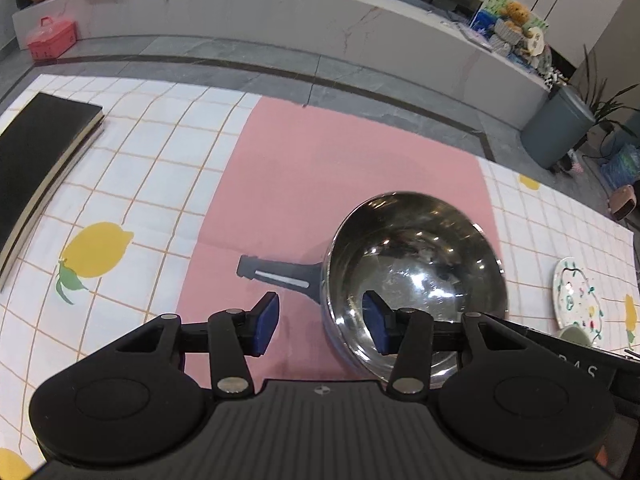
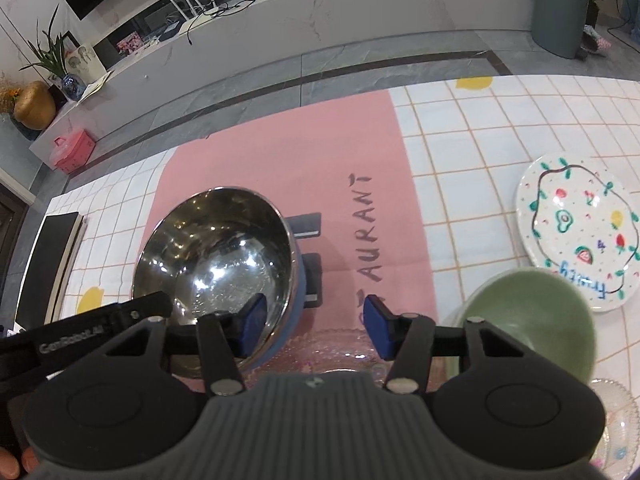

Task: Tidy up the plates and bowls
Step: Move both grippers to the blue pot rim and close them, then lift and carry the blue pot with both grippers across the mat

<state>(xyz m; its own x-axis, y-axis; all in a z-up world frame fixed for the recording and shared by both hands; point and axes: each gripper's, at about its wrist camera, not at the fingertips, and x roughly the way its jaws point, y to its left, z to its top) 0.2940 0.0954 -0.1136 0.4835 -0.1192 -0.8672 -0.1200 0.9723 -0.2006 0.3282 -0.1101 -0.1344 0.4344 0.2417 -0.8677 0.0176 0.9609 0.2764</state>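
Note:
A steel bowl with a blue outside point(image 1: 416, 276) point(image 2: 216, 256) sits on the pink mat point(image 1: 340, 168) point(image 2: 288, 176). My left gripper point(image 1: 320, 322) is open, its right finger over the bowl's near rim, its left finger outside. My right gripper point(image 2: 312, 322) is open, its left finger at the steel bowl's right rim, above a clear pink glass plate point(image 2: 340, 350). A green bowl point(image 2: 532, 320) sits just right of the right gripper. A white fruit-painted plate point(image 2: 576, 232) point(image 1: 576, 296) lies further right.
A black book point(image 1: 40, 164) point(image 2: 52, 256) lies at the left of the lemon-print tablecloth point(image 1: 140, 184) point(image 2: 500, 128). A clear glass dish point(image 2: 616, 428) shows at the lower right. The table's far edge meets grey floor, with a bin point(image 2: 560, 8) beyond.

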